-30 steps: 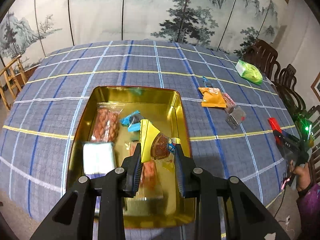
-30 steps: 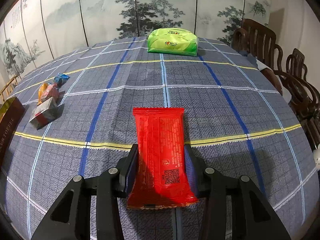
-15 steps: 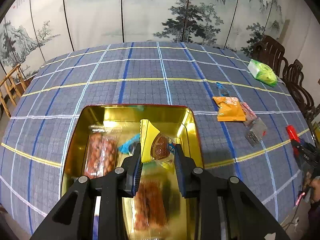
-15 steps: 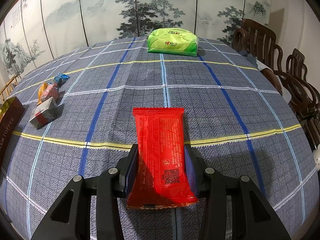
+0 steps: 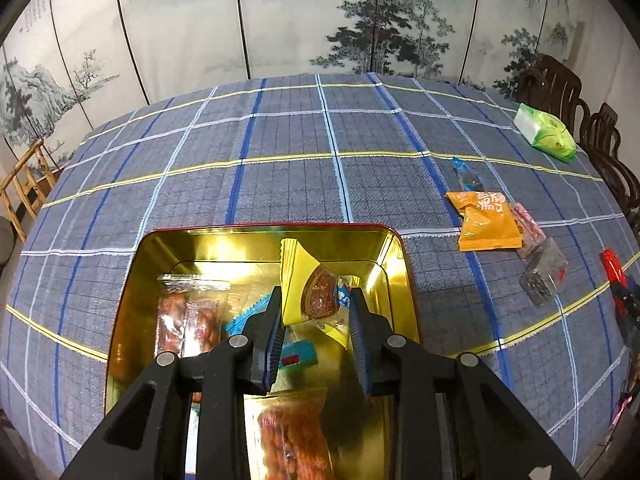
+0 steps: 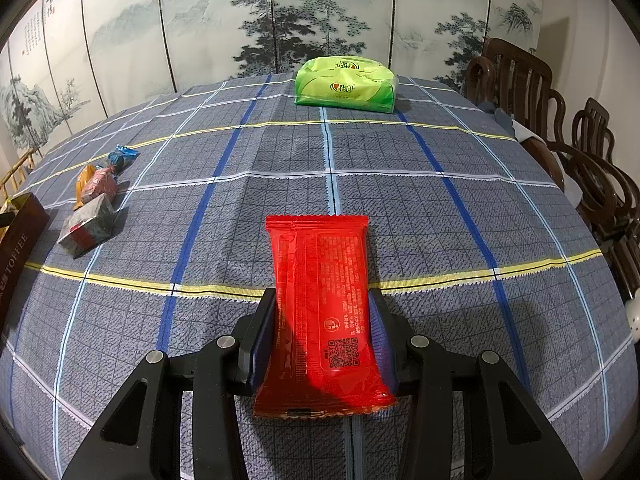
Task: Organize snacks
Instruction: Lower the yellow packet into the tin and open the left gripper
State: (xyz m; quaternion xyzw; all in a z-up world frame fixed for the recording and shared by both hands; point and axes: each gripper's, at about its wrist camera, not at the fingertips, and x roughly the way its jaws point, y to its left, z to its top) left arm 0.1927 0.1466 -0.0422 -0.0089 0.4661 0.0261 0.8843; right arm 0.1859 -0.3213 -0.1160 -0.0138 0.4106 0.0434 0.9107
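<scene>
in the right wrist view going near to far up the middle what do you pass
Right gripper shut on the red packet → yellow stripe on the tablecloth → green tissue pack at the far edge → painted screen.

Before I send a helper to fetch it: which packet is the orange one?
On the blue plaid tablecloth, look just right of the gold tin. There a cluster of loose snacks lies; the orange packet is its largest, flat and bright, beside a pink candy.

brown toffee box [image 6: 18,248] cut off at left edge
</scene>
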